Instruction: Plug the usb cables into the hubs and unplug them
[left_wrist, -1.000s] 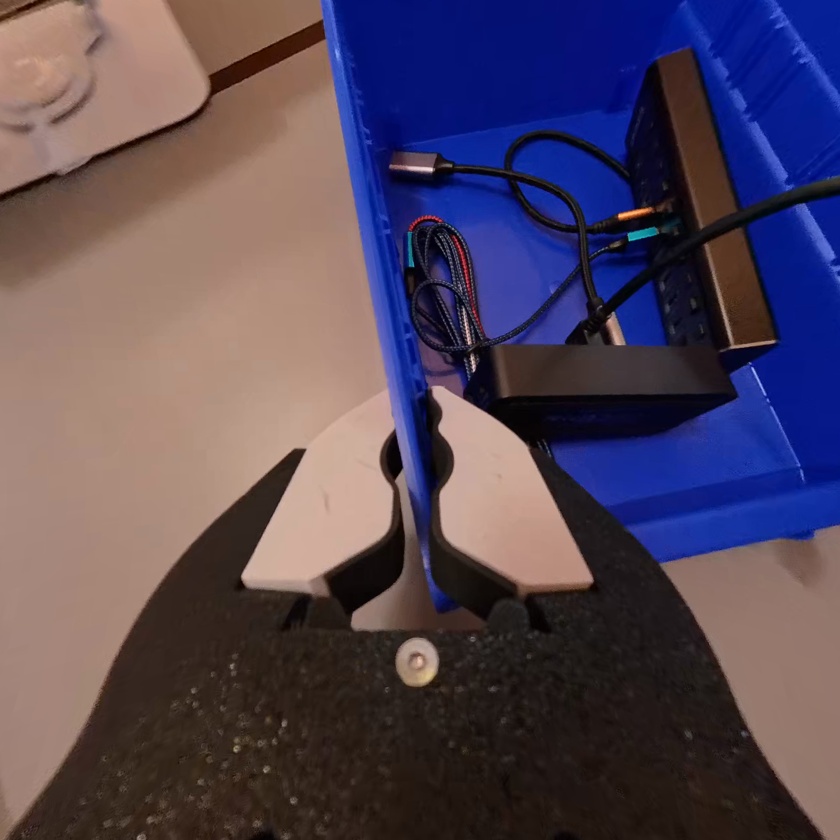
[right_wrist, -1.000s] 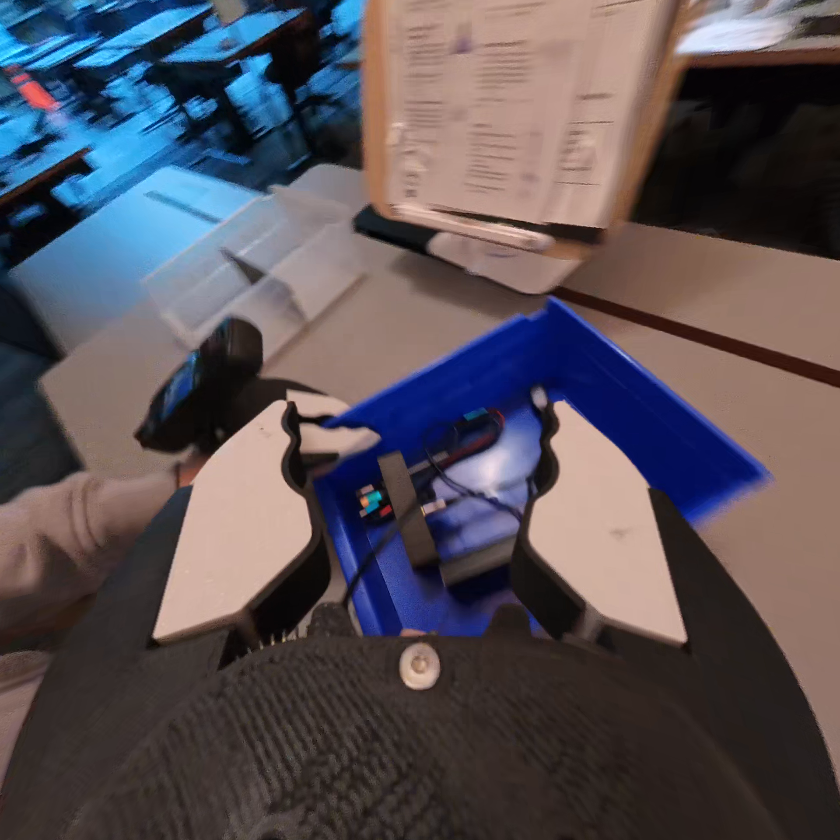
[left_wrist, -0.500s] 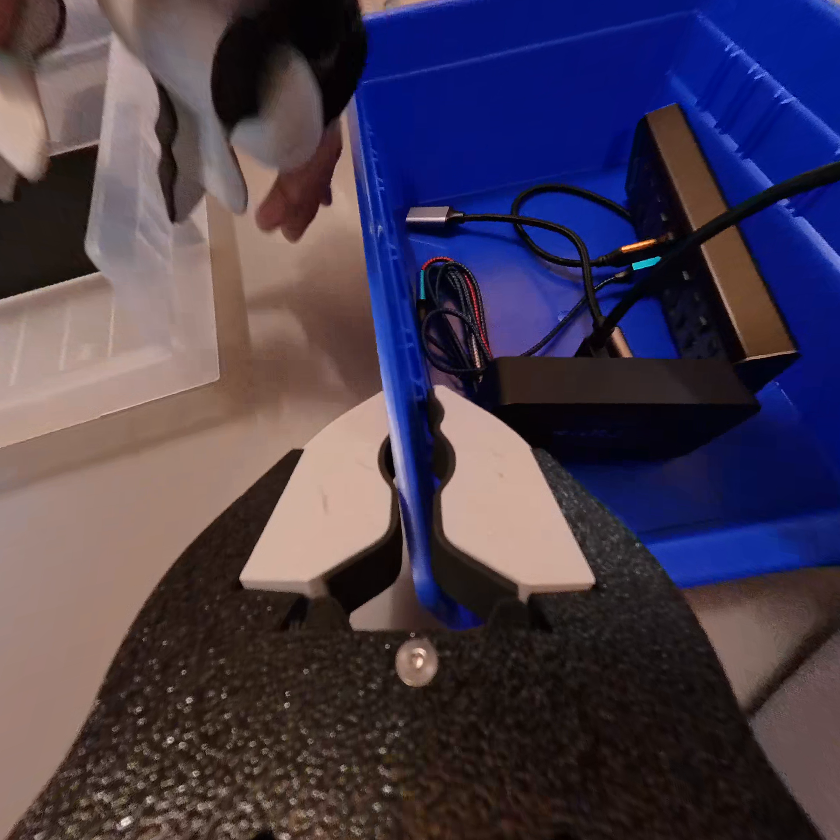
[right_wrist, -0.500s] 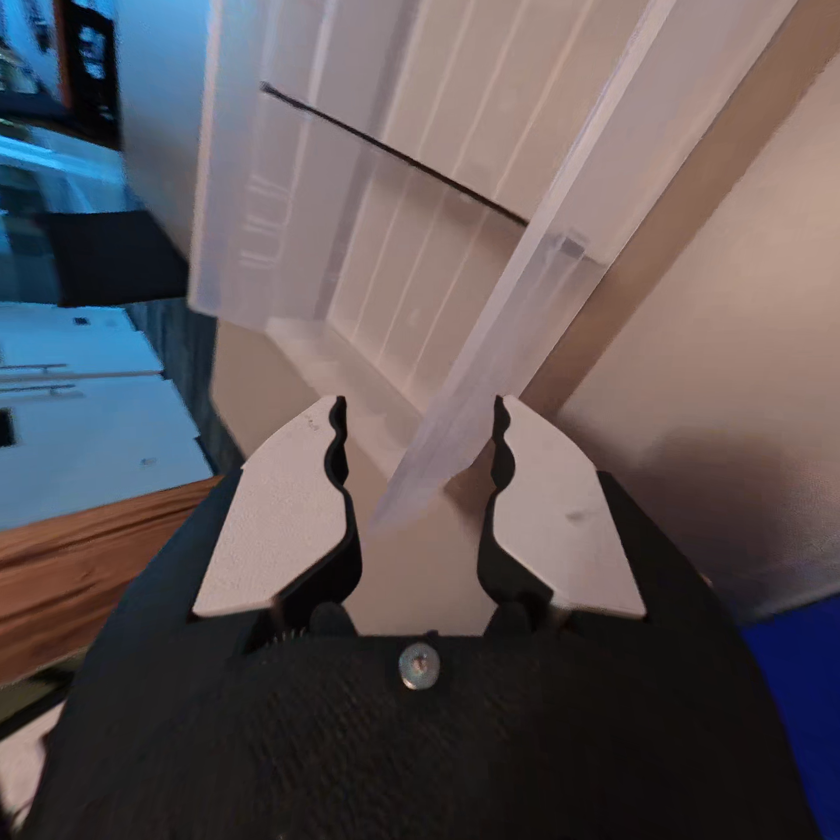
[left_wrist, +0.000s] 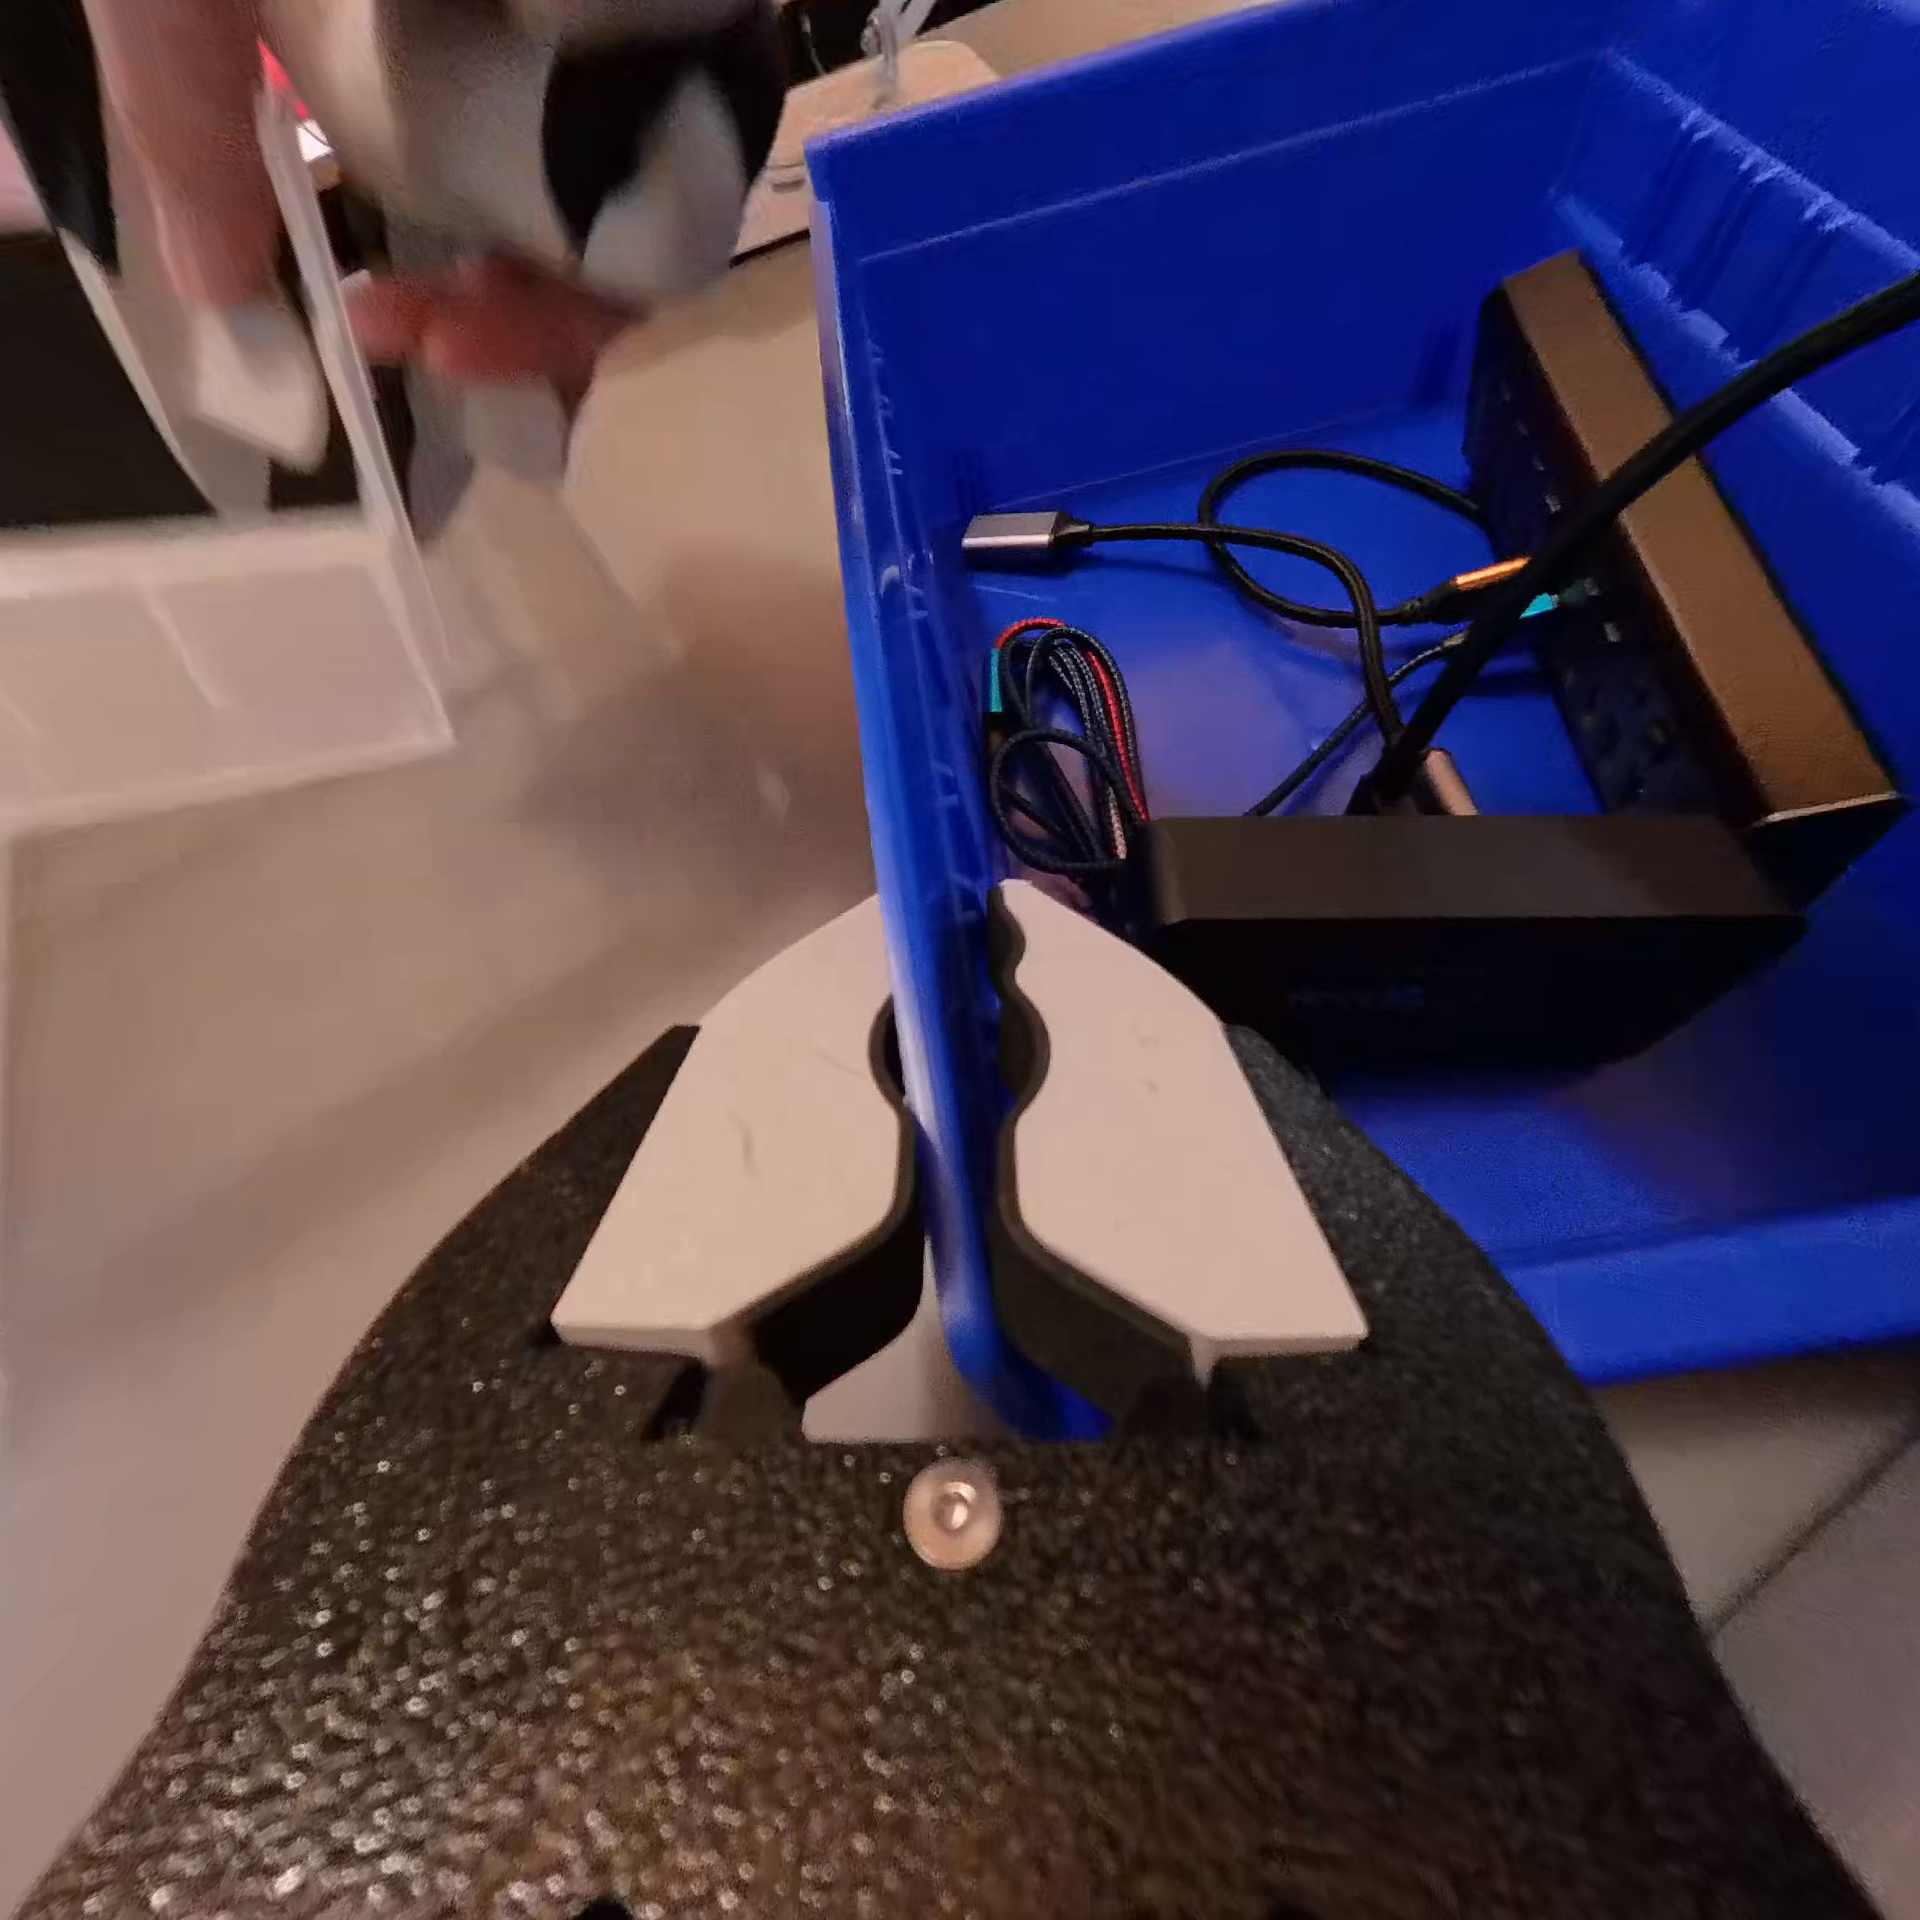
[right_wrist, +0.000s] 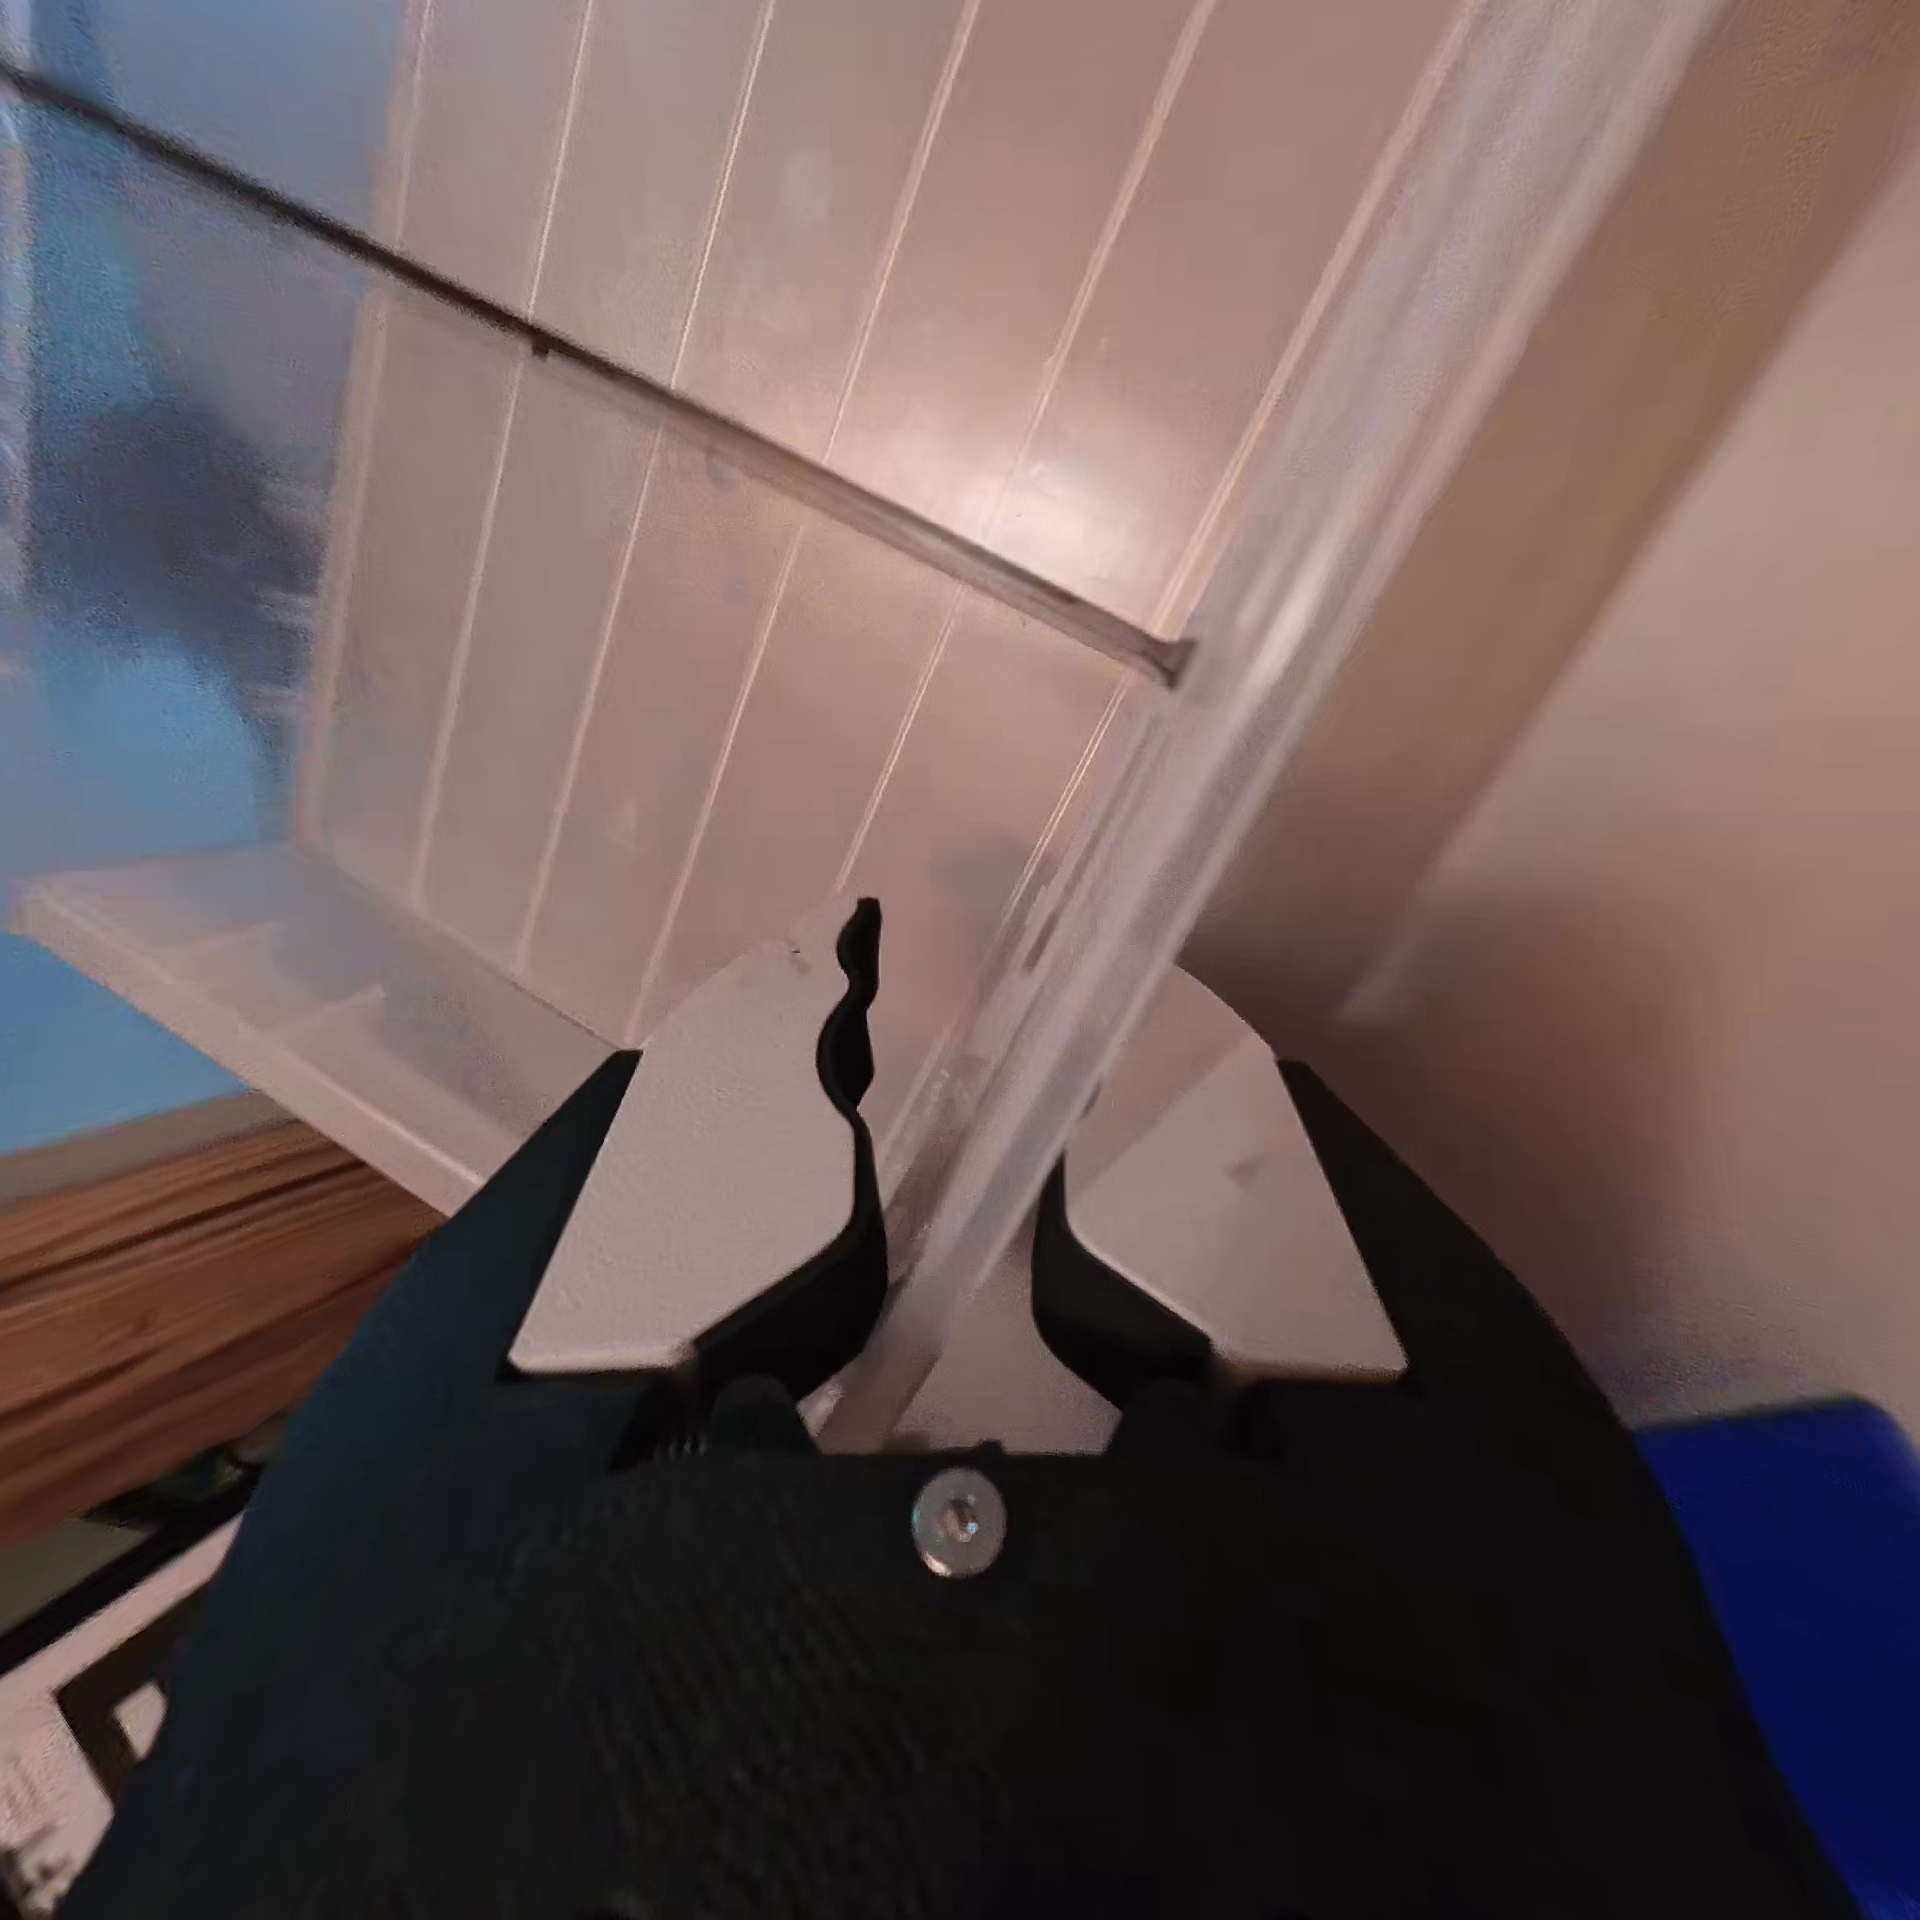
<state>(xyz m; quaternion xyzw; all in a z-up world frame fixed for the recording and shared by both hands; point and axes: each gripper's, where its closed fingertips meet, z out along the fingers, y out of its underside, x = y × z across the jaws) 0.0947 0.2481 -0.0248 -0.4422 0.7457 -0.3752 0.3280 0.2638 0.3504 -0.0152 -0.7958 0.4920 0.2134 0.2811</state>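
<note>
A blue bin (left_wrist: 1143, 208) holds two black USB hubs: one lies flat (left_wrist: 1455, 883) and one stands on edge against the right wall (left_wrist: 1683, 582). Orange (left_wrist: 1486, 577) and teal (left_wrist: 1548, 603) plugs sit in the standing hub. A thick black cable (left_wrist: 1662, 416) runs to the flat hub. A coiled cable bundle (left_wrist: 1060, 748) and a loose grey plug (left_wrist: 1013, 532) lie on the bin floor. My left gripper (left_wrist: 940, 914) is shut on the bin's left wall. My right gripper (right_wrist: 1023, 966) is shut on the wall of a clear plastic tray (right_wrist: 727, 468).
The clear tray (left_wrist: 208, 665) lies left of the bin on the beige table (left_wrist: 416, 1039). The right gripper (left_wrist: 312, 343) and a hand show blurred above the tray. A corner of the bin (right_wrist: 1787, 1558) shows in the right wrist view. A wooden surface (right_wrist: 156, 1247) lies beyond the tray.
My right gripper swung from above the bin to the clear tray and closed on its wall. My left gripper stayed clamped on the bin wall.
</note>
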